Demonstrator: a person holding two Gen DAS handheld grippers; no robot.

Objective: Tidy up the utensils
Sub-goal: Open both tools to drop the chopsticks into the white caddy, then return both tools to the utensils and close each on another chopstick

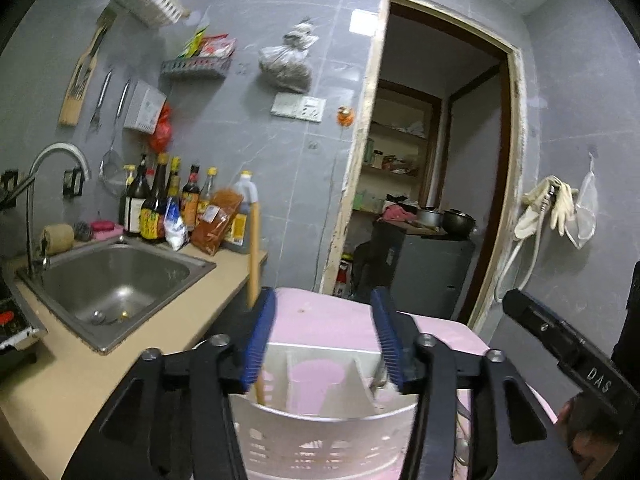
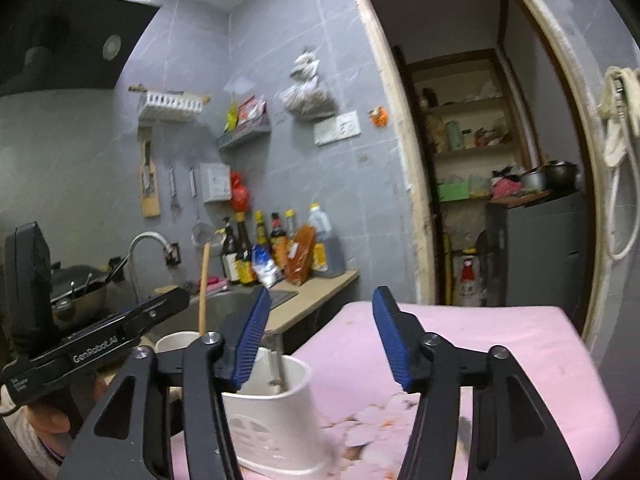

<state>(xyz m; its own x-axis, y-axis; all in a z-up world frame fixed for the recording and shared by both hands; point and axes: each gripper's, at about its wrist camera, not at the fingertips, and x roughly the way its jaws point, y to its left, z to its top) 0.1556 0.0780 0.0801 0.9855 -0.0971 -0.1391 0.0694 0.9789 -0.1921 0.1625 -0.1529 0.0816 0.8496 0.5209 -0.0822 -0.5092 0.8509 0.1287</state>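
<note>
The utensil holder (image 2: pixel 276 412) is white, smooth plastic with slotted walls. A matt wooden handle (image 1: pixel 254 256) stands in it. The pink table cover (image 2: pixel 472 344) looks like soft cloth, perhaps vinyl. At far left, the sink (image 1: pixel 116 280) is dull brushed steel.

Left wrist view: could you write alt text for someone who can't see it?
An open blue-padded tool hovers over a white utensil holder on a pink surface, a wooden handle standing in it. Behind left are a steel sink and sauce bottles.
</note>
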